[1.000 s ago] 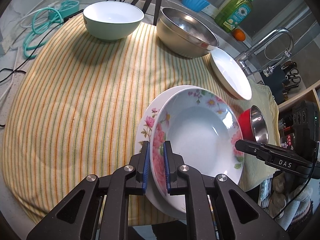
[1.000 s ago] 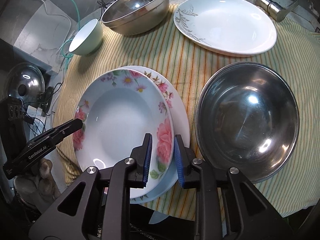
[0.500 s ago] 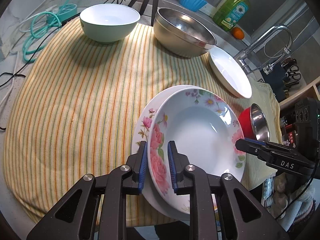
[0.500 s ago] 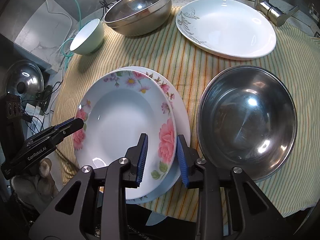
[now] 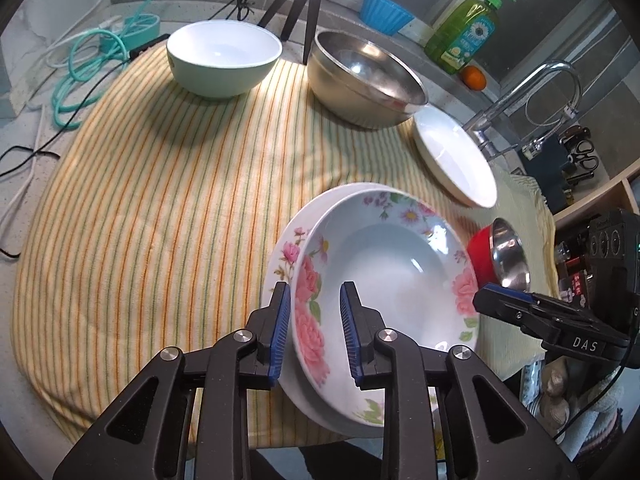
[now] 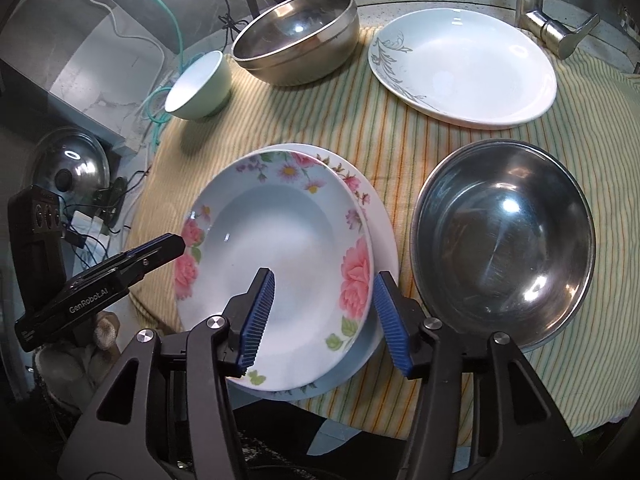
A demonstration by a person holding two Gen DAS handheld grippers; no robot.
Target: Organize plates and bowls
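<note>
A deep floral plate (image 5: 384, 280) lies nested on a second floral plate (image 5: 286, 252) at the near edge of the striped cloth (image 5: 160, 200). My left gripper (image 5: 316, 332) straddles the top plate's near rim, its jaws opening and the blue pads clear of the rim. My right gripper (image 6: 324, 316) straddles the same plate (image 6: 276, 248) at the opposite side, its jaws also opening wide around the rim. Each gripper shows in the other's view: the right gripper (image 5: 492, 300) and the left gripper (image 6: 168, 244).
A mint bowl (image 5: 224, 60), a steel bowl (image 5: 364, 80) and a white plate (image 5: 452, 160) stand at the back. A large steel bowl (image 6: 504, 240) with a red outside sits right of the stack. Faucet (image 5: 528, 92), soap bottle (image 5: 464, 36) and pot lid (image 6: 72, 168) ring the cloth.
Both grippers were shut on the top floral plate's rim; their jaws have since spread apart and let go. The plate now rests on the one beneath.
</note>
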